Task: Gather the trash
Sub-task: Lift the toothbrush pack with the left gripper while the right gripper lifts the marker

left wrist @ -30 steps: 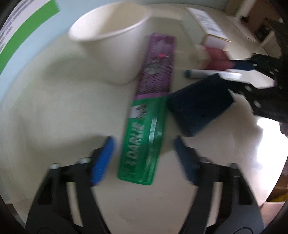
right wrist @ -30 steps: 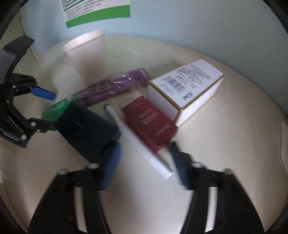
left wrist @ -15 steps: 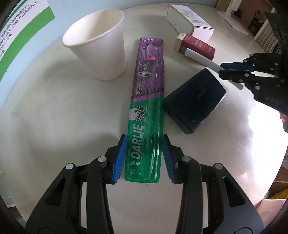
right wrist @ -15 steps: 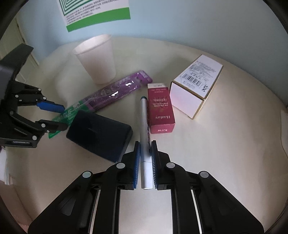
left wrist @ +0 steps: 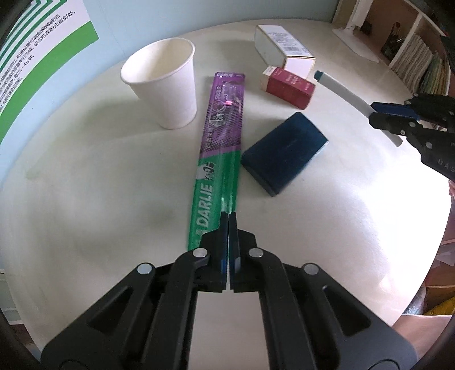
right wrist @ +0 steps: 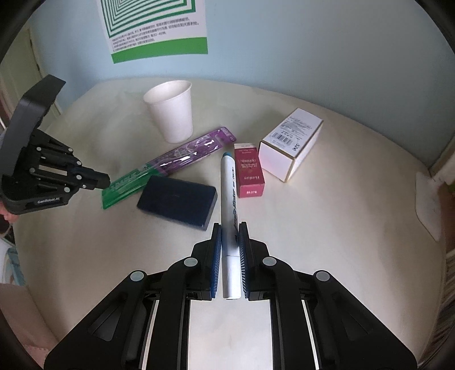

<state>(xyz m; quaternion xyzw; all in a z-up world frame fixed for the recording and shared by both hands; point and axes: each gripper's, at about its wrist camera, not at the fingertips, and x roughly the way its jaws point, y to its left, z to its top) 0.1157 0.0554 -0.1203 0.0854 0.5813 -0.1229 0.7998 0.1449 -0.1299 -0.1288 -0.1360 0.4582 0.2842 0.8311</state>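
A green and purple toothbrush pack (left wrist: 219, 148) lies on the round cream table (left wrist: 85, 176). My left gripper (left wrist: 228, 216) is shut on the pack's near green end; it also shows in the right wrist view (right wrist: 103, 180). My right gripper (right wrist: 229, 227) is shut on a white marker (right wrist: 229, 199) with a blue cap, held above the table; both show in the left wrist view, the marker (left wrist: 349, 95) and the gripper (left wrist: 378, 112).
A white paper cup (left wrist: 167, 85) stands beside the pack's far end. A dark blue case (left wrist: 284, 152), a red box (left wrist: 288, 85) and a white box (left wrist: 281, 47) lie on the table. A light blue wall with a green poster (right wrist: 155, 27) is behind.
My left gripper has closed onto the green end of the toothbrush pack. My right gripper has closed on the marker and lifted it off the table.
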